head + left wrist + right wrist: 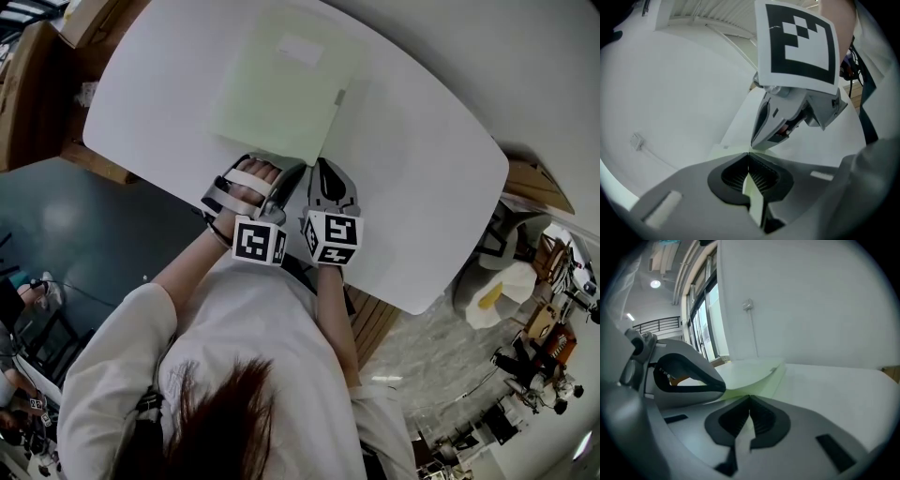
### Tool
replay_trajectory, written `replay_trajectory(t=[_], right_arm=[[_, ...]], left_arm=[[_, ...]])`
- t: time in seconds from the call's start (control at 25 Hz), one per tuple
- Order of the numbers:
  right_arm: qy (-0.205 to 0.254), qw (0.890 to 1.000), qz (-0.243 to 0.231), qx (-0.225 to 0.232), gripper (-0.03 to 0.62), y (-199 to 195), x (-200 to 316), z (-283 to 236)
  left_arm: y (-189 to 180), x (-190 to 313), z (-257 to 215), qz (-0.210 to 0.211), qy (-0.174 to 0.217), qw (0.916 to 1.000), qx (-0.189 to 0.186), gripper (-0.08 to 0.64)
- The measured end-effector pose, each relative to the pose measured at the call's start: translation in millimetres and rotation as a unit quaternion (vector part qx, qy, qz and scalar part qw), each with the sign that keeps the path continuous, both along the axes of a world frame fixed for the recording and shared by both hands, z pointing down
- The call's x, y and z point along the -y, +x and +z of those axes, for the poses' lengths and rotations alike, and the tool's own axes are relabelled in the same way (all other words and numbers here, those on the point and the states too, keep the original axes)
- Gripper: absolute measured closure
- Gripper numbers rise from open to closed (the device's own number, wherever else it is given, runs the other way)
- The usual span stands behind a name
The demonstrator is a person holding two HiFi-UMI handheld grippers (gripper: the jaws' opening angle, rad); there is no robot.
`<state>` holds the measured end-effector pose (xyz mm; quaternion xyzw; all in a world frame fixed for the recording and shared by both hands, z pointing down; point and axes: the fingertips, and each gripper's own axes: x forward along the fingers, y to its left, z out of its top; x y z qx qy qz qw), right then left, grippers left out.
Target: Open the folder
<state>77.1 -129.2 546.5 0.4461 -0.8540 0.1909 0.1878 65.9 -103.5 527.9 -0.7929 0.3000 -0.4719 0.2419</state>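
Pale green folder flat on white worktop. Left gripper and right gripper side by side at its 6 o'clock corner, fingers of each clenched on folder's edge.

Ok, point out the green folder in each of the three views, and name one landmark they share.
Head view: the green folder lies upper centre, near corner at both pairs of jaws.
Left gripper view: only a thin strip of the green folder shows, lower centre, pinched between the jaws.
Right gripper view: the green folder spreads from the jaws to mid-picture.
Shared landmark: the white table under it.
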Motion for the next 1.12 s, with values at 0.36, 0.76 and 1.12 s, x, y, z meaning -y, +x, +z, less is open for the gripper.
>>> replay_trajectory(t=[0.36, 0.76, 1.12], right_arm=[[0.028, 0.999, -0.045, 0.011, 0.584, -10.6, 6.8, -2.8], [0.018, 0.997, -0.061, 0.042, 0.585, -16.0, 11.0, -3.1], [0.010, 0.997, -0.056, 0.047, 0.586, -20.8, 12.7, -1.2]], left_arm=[[-1.0, 1.9, 1.6, -0.013, -0.021, 0.9996, -0.010, 0.549], [1.3, 1.6, 0.9, -0.016, -0.014, 0.9998, -0.007, 0.538], [-18.8, 10.1, 13.5, -0.038, -0.026, 0.9988, 0.012, 0.485]])
